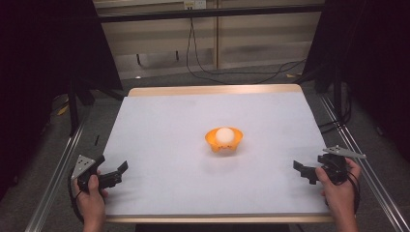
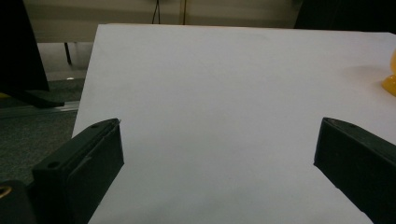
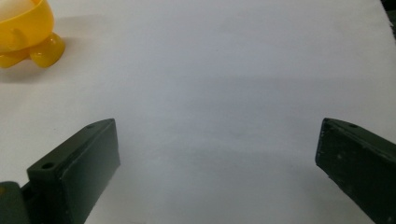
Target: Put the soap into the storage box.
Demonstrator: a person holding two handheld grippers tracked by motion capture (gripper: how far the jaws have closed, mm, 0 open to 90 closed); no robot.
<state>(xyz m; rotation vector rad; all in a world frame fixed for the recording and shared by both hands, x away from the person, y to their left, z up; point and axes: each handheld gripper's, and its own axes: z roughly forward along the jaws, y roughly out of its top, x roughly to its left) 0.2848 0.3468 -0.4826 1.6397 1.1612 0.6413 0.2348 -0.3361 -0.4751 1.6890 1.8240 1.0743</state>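
Orange footed bowl with a white ball inside, near the middle of the white surface. Left tongs at the near left corner, jaws spread wide, holding nothing. Right tongs at the near right edge, likewise wide open and empty, well apart from the bowl.

White table top, wood strip along far edge. Grey floor around table. Metal rail on floor at left side, another metal rail at right side. Black wires hang down pale back wall, curl on floor behind table. Dark curtains on both sides.
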